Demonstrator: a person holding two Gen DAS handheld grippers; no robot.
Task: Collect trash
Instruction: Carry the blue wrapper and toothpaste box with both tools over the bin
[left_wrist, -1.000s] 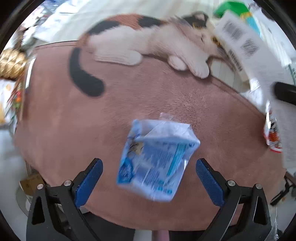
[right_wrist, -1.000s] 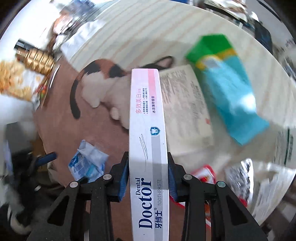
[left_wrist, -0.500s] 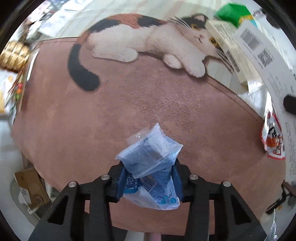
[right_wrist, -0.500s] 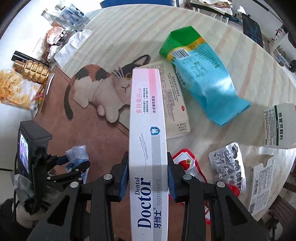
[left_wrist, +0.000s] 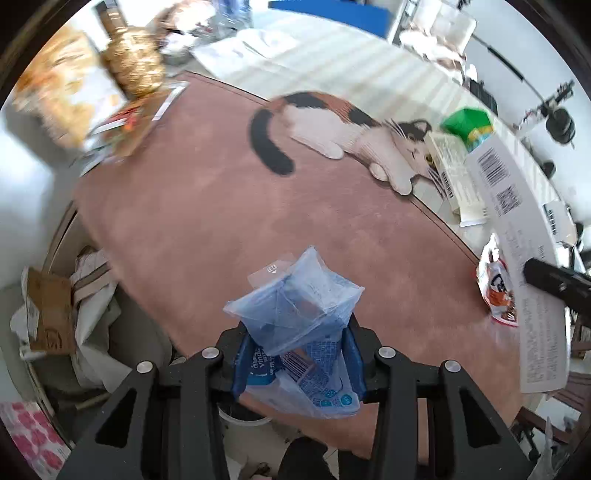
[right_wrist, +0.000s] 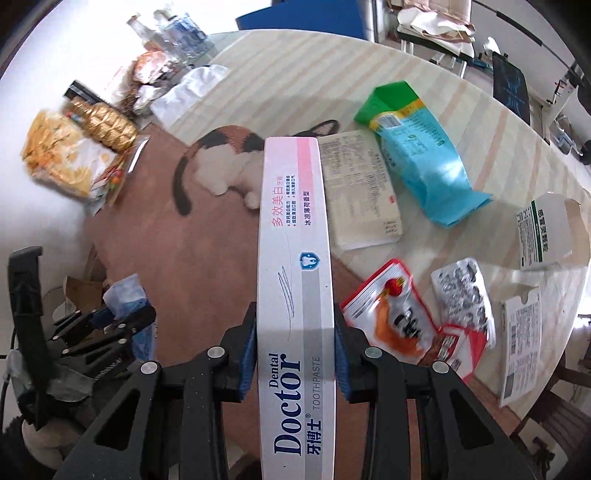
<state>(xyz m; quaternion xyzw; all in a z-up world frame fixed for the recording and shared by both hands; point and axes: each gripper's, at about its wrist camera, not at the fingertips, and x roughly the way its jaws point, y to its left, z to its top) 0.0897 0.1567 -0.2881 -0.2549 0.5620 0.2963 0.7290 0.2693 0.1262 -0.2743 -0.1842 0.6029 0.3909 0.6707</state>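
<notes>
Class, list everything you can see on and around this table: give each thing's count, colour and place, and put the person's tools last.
Mat: one, brown with a cat picture, on the striped table.
Tall pouch: one, green and blue, lying flat.
Flat carton: one, cream, beside the pouch.
Snack packet: one, red, near the table edge.
Pill sheet: one, silver.
Gold bottle: one, at the mat's far corner.
Left tongs: shut on a blue plastic wrapper.
Right tongs: shut on a white toothpaste box.

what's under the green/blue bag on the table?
The green and blue bag overlaps one corner of the flat printed carton; the rest lies on the striped tablecloth. Anything further beneath it is covered.
</notes>
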